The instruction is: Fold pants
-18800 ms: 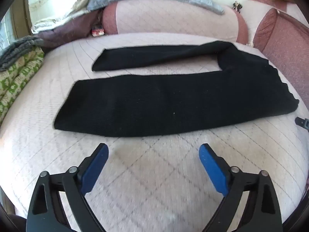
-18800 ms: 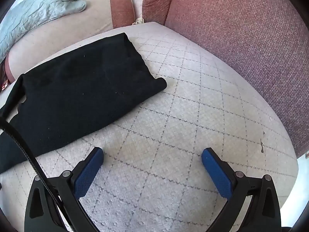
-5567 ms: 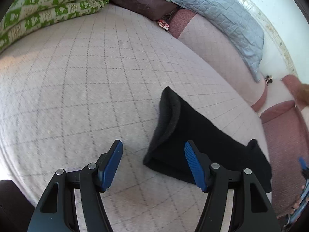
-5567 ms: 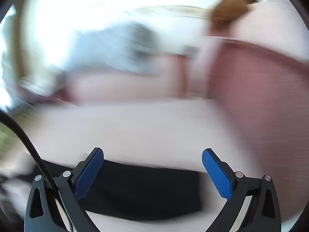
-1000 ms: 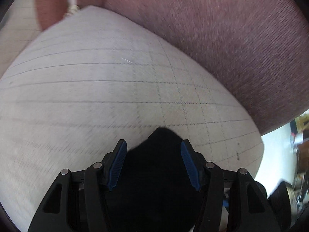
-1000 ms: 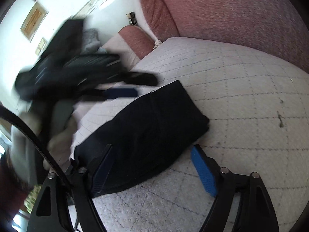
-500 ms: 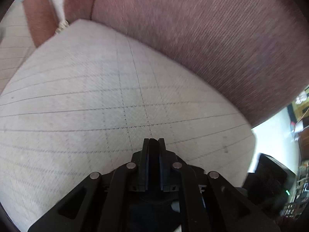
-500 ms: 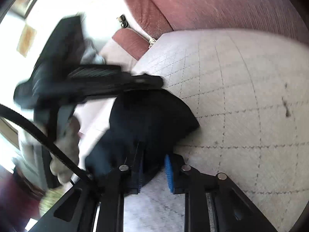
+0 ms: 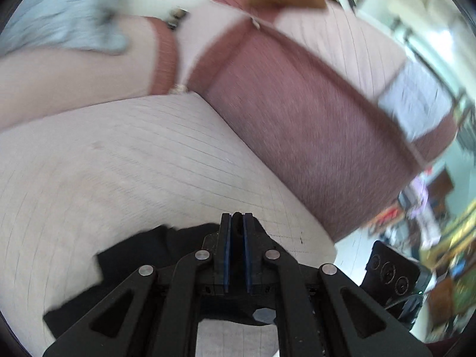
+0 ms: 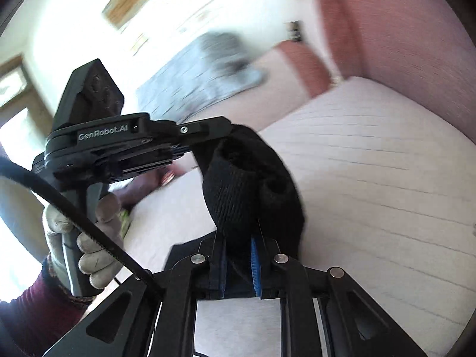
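The black pants (image 10: 247, 184) are lifted in a bunched fold off the quilted pale cushion (image 10: 372, 178). My right gripper (image 10: 239, 239) is shut on the lower part of that fold, black cloth pinched between its blue pads. My left gripper (image 10: 226, 126) comes in from the left, held by a gloved hand (image 10: 80, 238), and bites the top of the same fold. In the left wrist view the left gripper (image 9: 237, 217) is shut on a thin edge of the pants (image 9: 142, 253), which hang below it. Both views are motion-blurred.
A red-brown backrest (image 9: 312, 136) rises right behind the cushion (image 9: 134, 163). A grey-blue blanket (image 9: 59, 20) lies at the far left on a pale bolster. The right gripper's body (image 9: 392, 270) shows at the lower right, past the cushion's edge.
Both grippers have gone from open around the pants' end to shut on it. They have raised the cloth off the cushion, and both views have swung upward.
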`<control>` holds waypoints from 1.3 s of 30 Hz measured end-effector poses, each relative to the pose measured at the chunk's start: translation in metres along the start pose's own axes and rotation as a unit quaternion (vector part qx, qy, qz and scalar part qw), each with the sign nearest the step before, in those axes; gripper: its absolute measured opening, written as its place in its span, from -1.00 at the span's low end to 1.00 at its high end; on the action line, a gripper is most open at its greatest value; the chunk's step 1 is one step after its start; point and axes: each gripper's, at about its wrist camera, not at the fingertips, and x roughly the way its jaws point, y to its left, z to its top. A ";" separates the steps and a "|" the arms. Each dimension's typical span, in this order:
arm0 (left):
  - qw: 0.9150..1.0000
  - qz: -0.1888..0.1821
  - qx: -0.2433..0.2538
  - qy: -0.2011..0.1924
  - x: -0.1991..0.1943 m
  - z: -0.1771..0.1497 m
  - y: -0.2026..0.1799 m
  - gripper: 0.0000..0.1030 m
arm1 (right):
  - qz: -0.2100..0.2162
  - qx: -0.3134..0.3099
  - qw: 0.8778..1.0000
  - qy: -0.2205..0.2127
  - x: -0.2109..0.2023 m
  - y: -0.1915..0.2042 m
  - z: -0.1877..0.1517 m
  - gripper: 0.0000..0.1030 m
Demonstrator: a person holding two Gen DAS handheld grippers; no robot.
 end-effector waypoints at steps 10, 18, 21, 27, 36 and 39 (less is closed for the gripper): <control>0.979 -0.005 -0.182 -0.097 -0.087 -0.080 0.133 -0.87 | 0.042 -0.122 0.983 0.131 0.102 0.105 -0.034 -0.72; 0.957 0.008 -0.274 -0.097 -0.088 -0.138 0.201 -0.84 | 0.014 -0.174 0.959 0.222 0.191 0.119 -0.062 -0.71; 0.949 0.019 -0.298 -0.102 -0.089 -0.148 0.212 -0.58 | 0.023 -0.167 0.957 0.234 0.199 0.118 -0.066 -0.42; 0.936 0.033 -0.331 -0.120 -0.113 -0.164 0.229 -0.37 | 0.066 -0.187 0.945 0.262 0.180 0.134 -0.060 0.10; 0.929 0.018 -0.336 -0.152 -0.135 -0.169 0.199 -0.30 | 0.004 -0.155 0.976 0.156 0.147 0.112 0.011 -0.15; 0.943 0.026 -0.305 -0.131 -0.123 -0.163 0.175 -0.30 | 0.011 -0.105 0.982 0.159 0.178 0.098 0.028 -0.25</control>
